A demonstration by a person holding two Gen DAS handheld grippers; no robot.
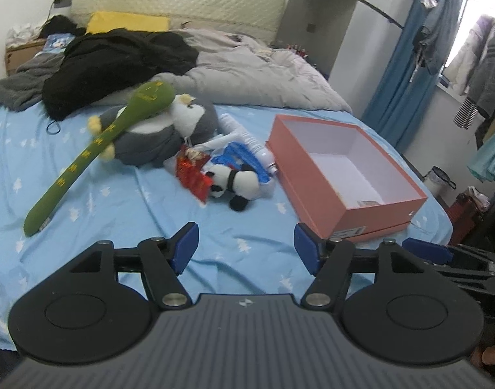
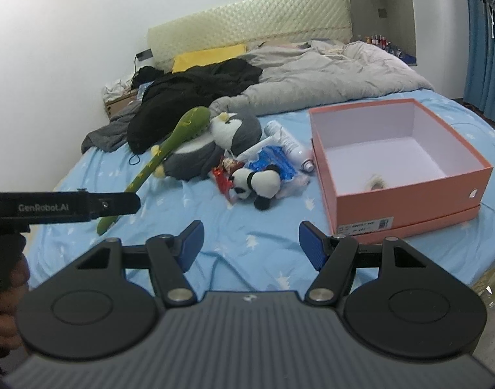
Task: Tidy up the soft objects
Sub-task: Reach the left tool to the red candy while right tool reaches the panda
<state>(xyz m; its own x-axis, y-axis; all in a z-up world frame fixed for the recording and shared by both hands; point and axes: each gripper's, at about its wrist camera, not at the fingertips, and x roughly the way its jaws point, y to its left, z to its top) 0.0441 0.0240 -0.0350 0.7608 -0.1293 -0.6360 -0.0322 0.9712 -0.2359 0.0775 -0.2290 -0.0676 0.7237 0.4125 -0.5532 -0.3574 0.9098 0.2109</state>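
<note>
Both grippers hang above the near part of a bed covered in a light blue sheet (image 1: 124, 201) with small white marks. The left gripper (image 1: 246, 248) has its blue-padded fingers (image 1: 186, 246) spread wide with nothing between them; only sheet shows in the gap. The right gripper (image 2: 250, 245) is likewise wide apart and empty, its fingers (image 2: 312, 249) over bare sheet.

Ahead of the left fingers and slightly between them lies a small panda plush (image 1: 236, 183) on its side, resting against a red packet (image 1: 192, 175) and a blue-and-white plastic pack (image 1: 244, 159). A white bottle (image 1: 250, 142) lies just beyond, its cap end near the box. Further ahead and to the left of the fingers sits a large grey-and-white penguin plush (image 1: 163, 133), with a long green plush stick (image 1: 95, 149) laid across it and running down toward the left finger side.

Ahead and to the right of the fingers stands an open pink box (image 1: 315, 191) with a white inside; a small item lies in its near corner, too unclear to name. In the right wrist view the same box (image 2: 406, 201) sits beyond the right finger, and the panda plush (image 2: 260, 181) lies ahead between the fingers.

Beyond the toys are a black garment (image 1: 117, 64) and a grey duvet (image 1: 254, 77).
</note>
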